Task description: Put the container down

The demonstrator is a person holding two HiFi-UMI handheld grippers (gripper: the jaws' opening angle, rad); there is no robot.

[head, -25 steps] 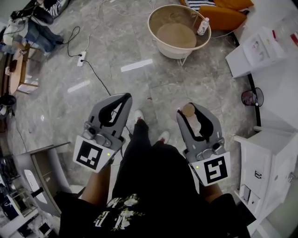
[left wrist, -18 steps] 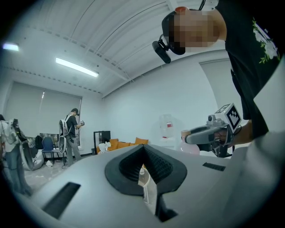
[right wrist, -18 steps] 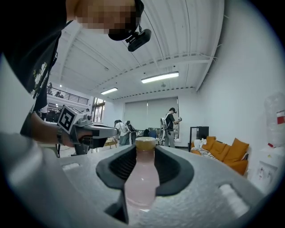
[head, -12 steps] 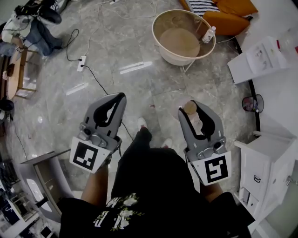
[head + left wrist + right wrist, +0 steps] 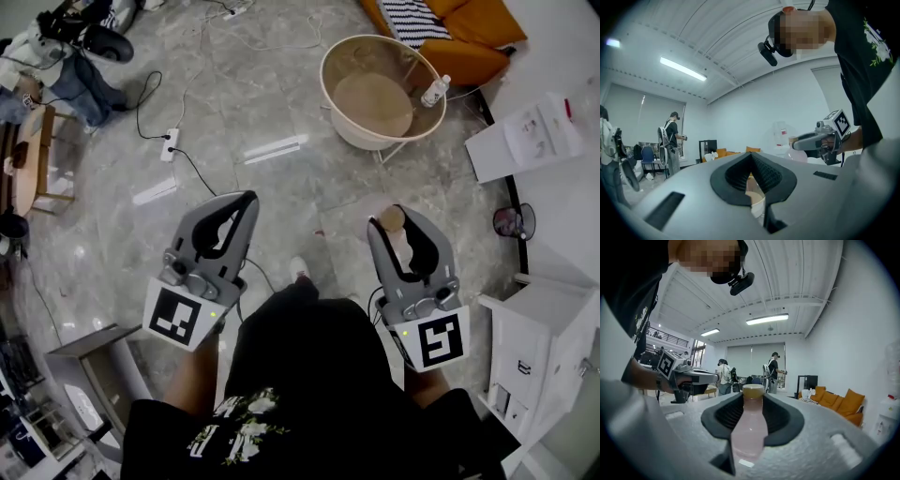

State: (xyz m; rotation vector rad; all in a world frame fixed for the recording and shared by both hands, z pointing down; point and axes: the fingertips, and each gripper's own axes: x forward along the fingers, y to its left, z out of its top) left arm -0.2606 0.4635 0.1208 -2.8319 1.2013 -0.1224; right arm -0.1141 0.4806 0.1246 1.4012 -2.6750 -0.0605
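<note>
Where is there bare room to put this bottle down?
Bare floor between the power strip and the round table; also the table's middle, left of the small bottle. Crowded: the cable off the strip, and papers on the white cabinet at right.

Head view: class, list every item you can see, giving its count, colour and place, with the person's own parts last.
round tub: one, cream, floor at upper right
small bottle: one, clear, inside the tub's right edge
sofa: one, orange, top right
power strip: one, white, floor at upper left
cabinet: one, white, right edge
pink bottle: one, tan cap, in the right gripper
left gripper: one, grey, shut, empty
right gripper: one, grey, shut on the pink bottle
</note>
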